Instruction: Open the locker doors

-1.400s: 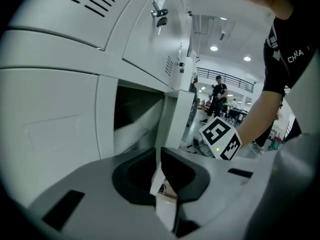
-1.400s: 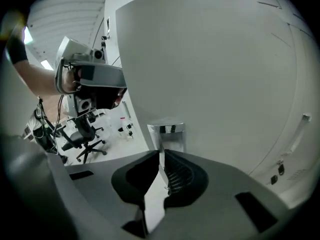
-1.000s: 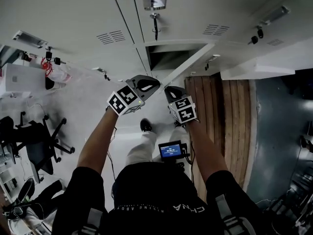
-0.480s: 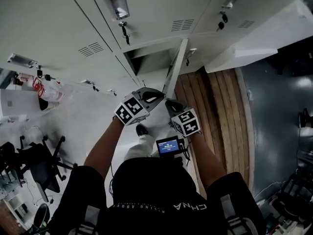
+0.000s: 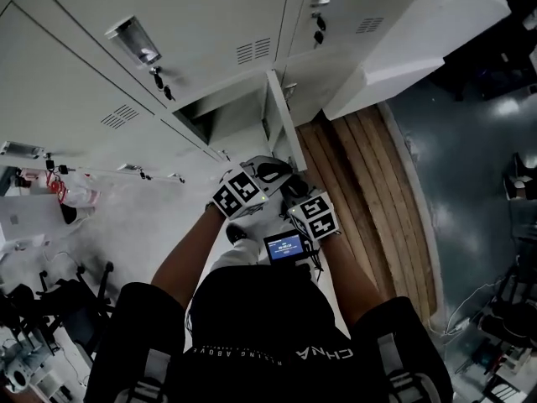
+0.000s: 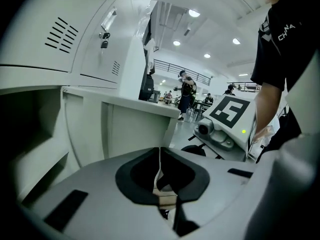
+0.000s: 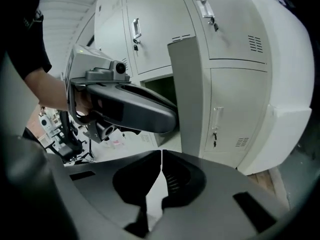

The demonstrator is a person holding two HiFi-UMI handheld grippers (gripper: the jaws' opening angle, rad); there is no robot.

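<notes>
- Locker door (image 5: 280, 117) of a lower compartment stands open and shows edge-on in the head view. The open compartment (image 5: 220, 117) lies just left of it, dark inside.
- Neighbouring locker doors are shut. Keys (image 5: 159, 81) hang from the lock of the one above-left, with vent slots near it.
- Left gripper (image 6: 160, 156): fingers pressed together, nothing between them. In the head view it sits just below the open door's near end; whether it touches the door cannot be told.
- Right gripper (image 7: 161, 158): fingers closed together and empty. It sits just beside the left gripper, on the plank side.
- In the right gripper view the left gripper's body crosses in front of the open compartment, its tip against the door's edge.
- Wooden planks (image 5: 361, 183) cover the floor right of the lockers.
- A small lit screen (image 5: 285, 246) sits at the person's chest.
</notes>
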